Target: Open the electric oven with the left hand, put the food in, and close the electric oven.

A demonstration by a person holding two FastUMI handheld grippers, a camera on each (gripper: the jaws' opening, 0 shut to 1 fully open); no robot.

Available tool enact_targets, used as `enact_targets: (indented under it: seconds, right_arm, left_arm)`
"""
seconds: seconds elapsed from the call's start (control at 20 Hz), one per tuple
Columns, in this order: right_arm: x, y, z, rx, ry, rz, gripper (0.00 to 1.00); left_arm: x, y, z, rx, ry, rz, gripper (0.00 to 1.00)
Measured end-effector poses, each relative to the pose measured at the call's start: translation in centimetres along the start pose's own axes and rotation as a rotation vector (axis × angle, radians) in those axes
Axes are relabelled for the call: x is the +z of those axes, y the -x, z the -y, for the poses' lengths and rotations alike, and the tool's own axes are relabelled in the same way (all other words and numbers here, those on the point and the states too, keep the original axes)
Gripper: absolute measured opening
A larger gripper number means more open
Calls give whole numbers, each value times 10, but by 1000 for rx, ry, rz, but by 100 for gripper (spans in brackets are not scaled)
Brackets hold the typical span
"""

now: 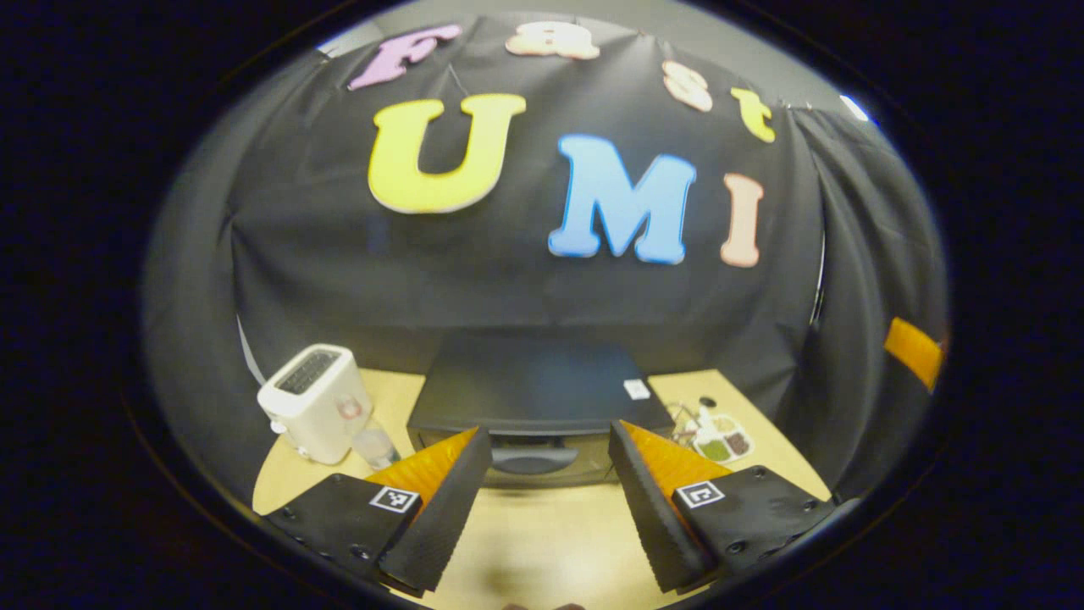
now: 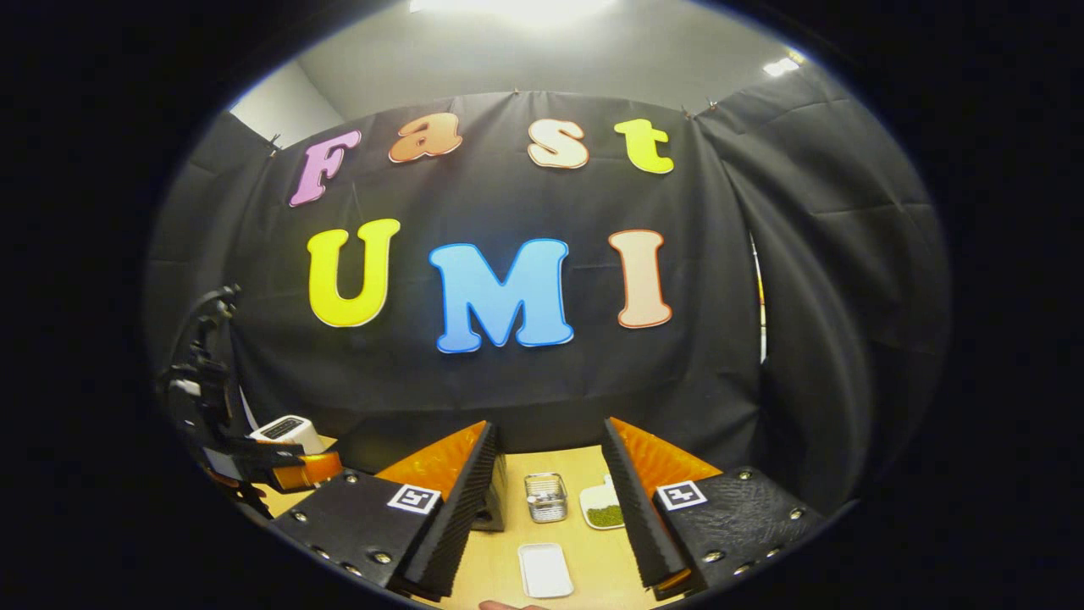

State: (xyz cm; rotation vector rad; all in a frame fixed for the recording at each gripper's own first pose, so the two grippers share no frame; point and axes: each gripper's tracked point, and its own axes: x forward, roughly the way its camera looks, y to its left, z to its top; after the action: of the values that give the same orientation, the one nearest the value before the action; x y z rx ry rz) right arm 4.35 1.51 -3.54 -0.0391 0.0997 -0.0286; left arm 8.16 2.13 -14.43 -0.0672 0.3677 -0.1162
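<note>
The black electric oven stands on the wooden table straight ahead, door shut, with its curved handle on the front. My left gripper hovers open just in front of the handle and above the table, with nothing between its fingers. My right gripper is also open and holds nothing. Beyond it lie a small metal wire basket, a white plate with green food and a small white tray. The same plate of food sits right of the oven. The left gripper appears at the far left.
A white toaster stands left of the oven with a clear glass beside it. The toaster is also in the right gripper view. Black cloth walls close in the table behind and on the right.
</note>
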Motion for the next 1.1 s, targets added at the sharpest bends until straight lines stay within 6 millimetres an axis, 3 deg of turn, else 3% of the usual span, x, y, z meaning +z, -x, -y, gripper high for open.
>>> enact_targets:
  seconds: [0.1, 0.15, 0.3, 0.4, 0.8, 0.9, 1.05, 1.1]
  right_arm:
    - [16, 3, -12, 26, -11, 34, 86]
    - [24, 5, -17, 37, -14, 52, 81]
    - [37, 8, -36, 80, -26, 77, 81]
    - [43, 9, -42, 93, -28, 86, 81]
    - [44, 14, -45, 92, -15, 88, 81]
    - [45, 15, -44, 85, -14, 87, 81]
    - [43, 17, -42, 70, -20, 83, 81]
    - [42, 18, -42, 64, -23, 79, 81]
  left_arm:
    - [39, 37, -4, 17, -24, 139, 94]
    - [54, 52, -7, 33, -48, 192, 96]
    - [84, 96, 1, 45, -70, 281, 98]
    - [97, 113, 11, 30, -57, 321, 98]
    - [95, 112, 8, 23, -37, 314, 99]
    - [94, 110, 4, 22, -35, 308, 94]
    - [89, 106, 5, 12, -40, 292, 99]
    - [87, 106, 6, 7, -41, 285, 90]
